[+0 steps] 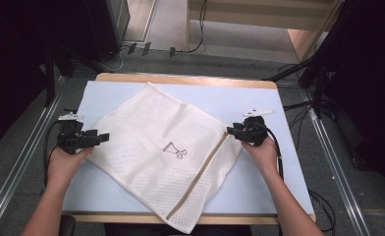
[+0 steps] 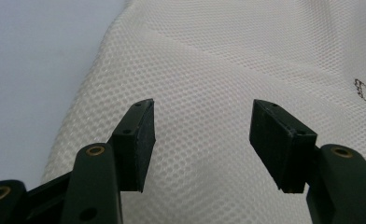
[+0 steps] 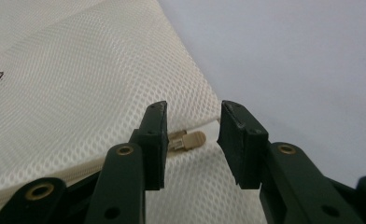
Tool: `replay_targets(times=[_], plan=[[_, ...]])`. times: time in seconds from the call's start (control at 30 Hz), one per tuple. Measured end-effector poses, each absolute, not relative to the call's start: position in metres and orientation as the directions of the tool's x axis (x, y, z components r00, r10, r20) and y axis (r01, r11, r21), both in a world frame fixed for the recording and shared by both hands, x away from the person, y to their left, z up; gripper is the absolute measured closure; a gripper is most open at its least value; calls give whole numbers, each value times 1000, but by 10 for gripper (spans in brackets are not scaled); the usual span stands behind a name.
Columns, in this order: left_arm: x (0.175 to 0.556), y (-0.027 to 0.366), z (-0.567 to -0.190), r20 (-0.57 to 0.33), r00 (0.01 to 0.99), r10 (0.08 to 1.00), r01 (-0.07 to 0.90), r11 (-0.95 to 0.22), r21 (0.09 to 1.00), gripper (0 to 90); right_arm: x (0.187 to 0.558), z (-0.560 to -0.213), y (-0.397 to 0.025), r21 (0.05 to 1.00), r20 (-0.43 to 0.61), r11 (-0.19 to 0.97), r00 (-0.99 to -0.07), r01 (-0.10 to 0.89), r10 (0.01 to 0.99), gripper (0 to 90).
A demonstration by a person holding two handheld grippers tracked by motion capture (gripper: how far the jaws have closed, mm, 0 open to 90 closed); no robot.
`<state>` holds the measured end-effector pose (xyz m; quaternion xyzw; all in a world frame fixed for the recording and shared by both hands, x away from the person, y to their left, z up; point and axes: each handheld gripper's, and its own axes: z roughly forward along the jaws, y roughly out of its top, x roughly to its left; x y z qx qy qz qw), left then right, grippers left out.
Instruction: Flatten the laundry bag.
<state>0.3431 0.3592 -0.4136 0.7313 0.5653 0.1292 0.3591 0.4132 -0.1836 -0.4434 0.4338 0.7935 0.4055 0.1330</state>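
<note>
both jaws spread: left gripper (image 2: 202, 140) over mesh bag (image 1: 161, 147), right gripper (image 3: 190, 140) around zipper pull (image 3: 186, 139).

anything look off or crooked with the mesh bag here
The white mesh laundry bag lies turned like a diamond on the pale blue table cover, not square to it, and its near corner hangs over the table's front edge. No tear or damage shows. The tan zipper pull sits between the open right gripper jaws; the left gripper is open too.

White mesh bag (image 1: 161, 147) flat, askew
</note>
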Motion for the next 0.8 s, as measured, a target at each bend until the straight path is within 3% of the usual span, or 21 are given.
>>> replay_targets(times=[0.33, 0.57, 0.8], plan=[[316, 378, -414, -192, 270, 943, 744, -78, 664, 417, 445, -450, -167, 745, 162, 300, -597, 596, 786, 489], [303, 403, -422, -173, 193, 966, 756, -35, 653, 407, 461, -463, -157, 738, 152, 318, -605, 595, 781, 439], [306, 422, -441, -224, 129, 966, 805, 30, 593, 377, 466, -475, -147, 708, 119, 378, -628, 597, 769, 446]])
